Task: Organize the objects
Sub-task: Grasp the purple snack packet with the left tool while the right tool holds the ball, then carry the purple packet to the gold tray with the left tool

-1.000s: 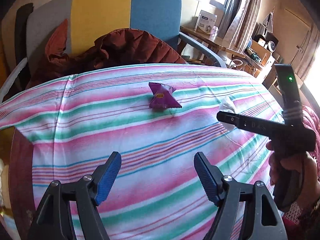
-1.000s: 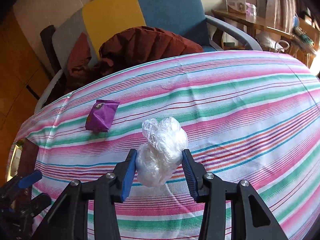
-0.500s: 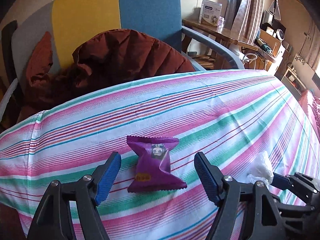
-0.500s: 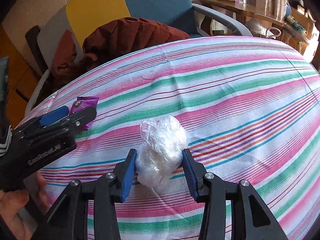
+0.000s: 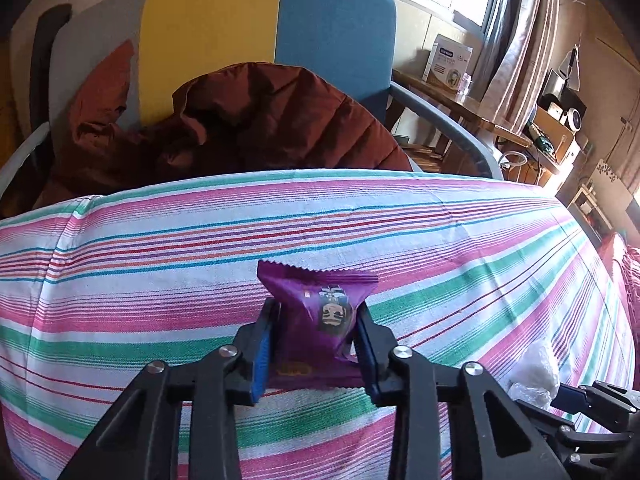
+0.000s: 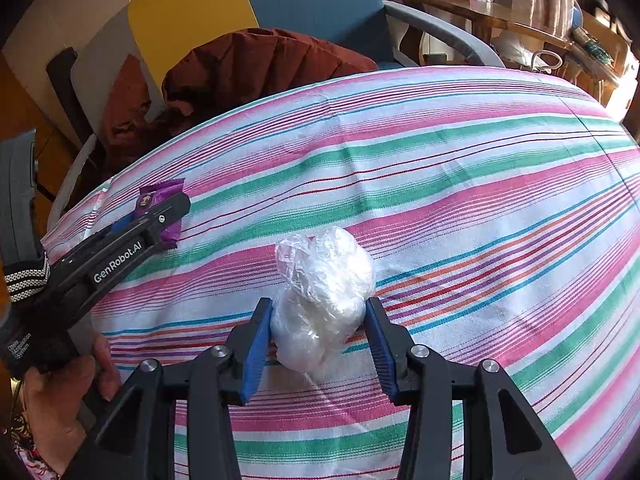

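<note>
Low at the frame's centre on the striped cloth-covered surface point(image 5: 160, 300), the left tool point(image 5: 316, 344) has just clenched the light, crinkly purple foil snack packet point(image 5: 316, 320) mid-body, while the right tool point(image 6: 320, 332) grips a soft, crushable crumpled clear plastic bag point(image 6: 324, 296).

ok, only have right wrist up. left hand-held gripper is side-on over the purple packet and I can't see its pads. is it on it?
Observer: Yes. In the left wrist view the left hand-held gripper has just been closing, and both blue pads now press the sides of the purple packet.
Operator: Fine. Right hand-held gripper is clamped on the plastic bundle here. How deep is the packet in?
Observer: It is gripped about mid-body, and its far crimped edge sticks out past the fingertips. I cannot tell whether it is off the striped cloth.
</note>
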Demonstrator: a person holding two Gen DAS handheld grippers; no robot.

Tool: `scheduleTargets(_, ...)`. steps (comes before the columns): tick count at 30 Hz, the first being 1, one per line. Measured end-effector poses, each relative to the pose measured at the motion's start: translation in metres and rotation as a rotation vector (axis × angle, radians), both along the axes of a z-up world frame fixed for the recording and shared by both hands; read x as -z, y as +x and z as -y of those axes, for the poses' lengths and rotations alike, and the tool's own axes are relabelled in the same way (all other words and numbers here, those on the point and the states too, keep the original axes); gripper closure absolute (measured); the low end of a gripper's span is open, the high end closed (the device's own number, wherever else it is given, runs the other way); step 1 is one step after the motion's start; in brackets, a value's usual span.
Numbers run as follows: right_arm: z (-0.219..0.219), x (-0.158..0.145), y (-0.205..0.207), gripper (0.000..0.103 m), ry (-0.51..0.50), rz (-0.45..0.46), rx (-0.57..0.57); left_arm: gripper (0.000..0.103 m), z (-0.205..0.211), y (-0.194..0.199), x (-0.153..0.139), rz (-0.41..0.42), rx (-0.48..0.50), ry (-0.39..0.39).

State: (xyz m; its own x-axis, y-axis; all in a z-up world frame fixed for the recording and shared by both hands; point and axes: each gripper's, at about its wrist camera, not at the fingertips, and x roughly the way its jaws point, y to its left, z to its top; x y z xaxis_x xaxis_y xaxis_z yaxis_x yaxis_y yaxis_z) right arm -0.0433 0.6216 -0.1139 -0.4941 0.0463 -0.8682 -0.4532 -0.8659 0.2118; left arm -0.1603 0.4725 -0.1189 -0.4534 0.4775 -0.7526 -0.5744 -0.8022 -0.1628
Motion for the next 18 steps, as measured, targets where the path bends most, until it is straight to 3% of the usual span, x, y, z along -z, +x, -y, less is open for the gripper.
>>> scheduleTargets(11,0.008,0.0,0.001,0.056,0.048,0.008,-0.026,0.069,0.037,0.028,-0.002,-0.016,-0.008,0.035)
scheduleTargets(18,0.022,-0.001,0.004,0.056,0.132,0.025,-0.063,0.069,0.064,0.057,-0.01,-0.059,0.001,0.042)
